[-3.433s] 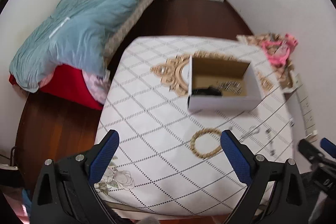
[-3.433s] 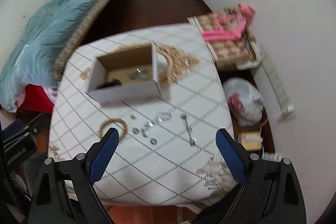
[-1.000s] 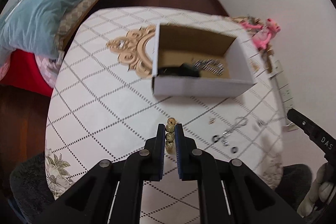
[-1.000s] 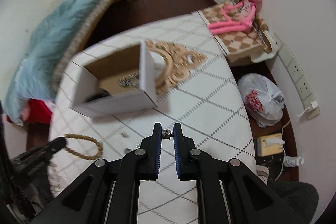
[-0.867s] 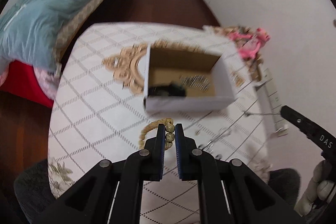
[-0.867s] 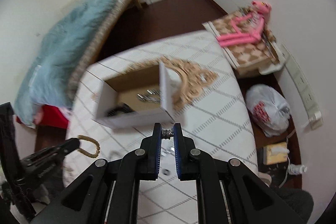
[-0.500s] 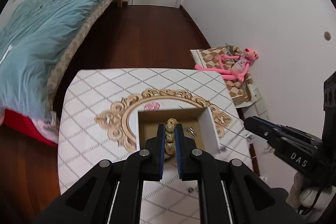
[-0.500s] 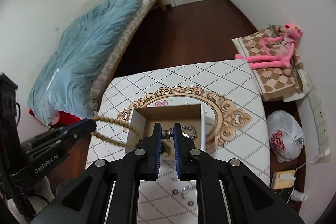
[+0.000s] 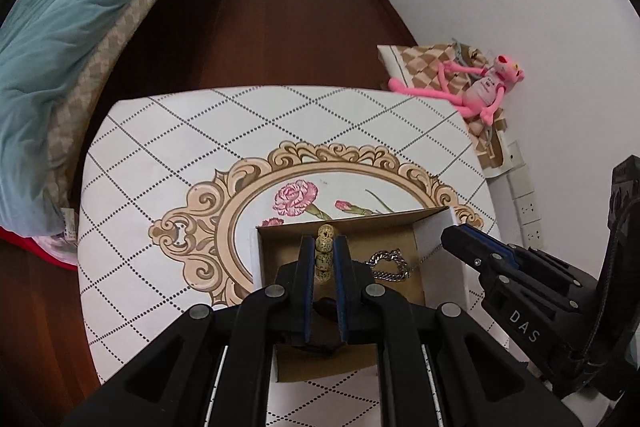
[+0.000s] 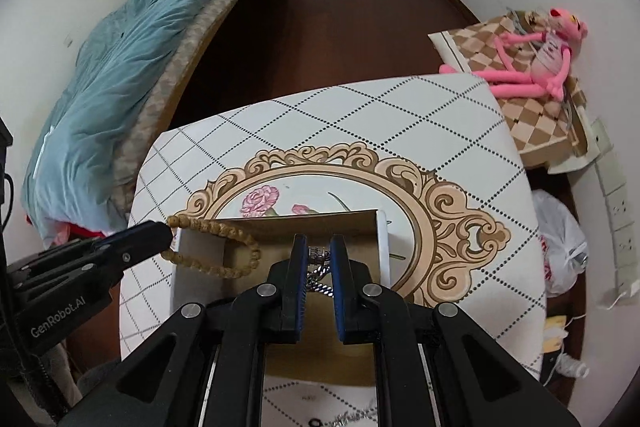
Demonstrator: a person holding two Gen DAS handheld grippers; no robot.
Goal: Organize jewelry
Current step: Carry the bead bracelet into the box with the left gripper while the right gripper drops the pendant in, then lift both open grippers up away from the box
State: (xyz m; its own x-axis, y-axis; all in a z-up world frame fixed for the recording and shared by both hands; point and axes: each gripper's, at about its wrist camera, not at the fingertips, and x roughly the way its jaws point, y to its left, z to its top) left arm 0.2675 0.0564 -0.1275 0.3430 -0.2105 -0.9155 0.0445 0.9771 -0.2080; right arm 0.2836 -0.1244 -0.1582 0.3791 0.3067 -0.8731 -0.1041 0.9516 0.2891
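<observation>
An open cardboard box (image 9: 436, 251) sits on the table, also in the right wrist view (image 10: 382, 239). My left gripper (image 9: 323, 247) is shut on a tan beaded bracelet (image 9: 323, 255) and holds it over the box; the bracelet loop (image 10: 240, 251) hangs over the box's left wall in the right wrist view. My right gripper (image 10: 318, 251) is shut on a silver chain (image 10: 318, 273) above the box. The chain (image 9: 390, 265) dangles into the box from the right gripper (image 9: 450, 243) in the left wrist view.
The table (image 9: 160, 155) has a white diamond-pattern cloth with an ornate gold frame print. A bed with a blue duvet (image 10: 112, 75) stands to the left. A pink plush toy (image 10: 532, 63) lies on a checkered cushion at the right wall. Small silver pieces (image 10: 344, 417) lie on the cloth near me.
Both grippers have moved down closer to the box, still holding the bracelet and the chain. The chain now hangs inside the box.
</observation>
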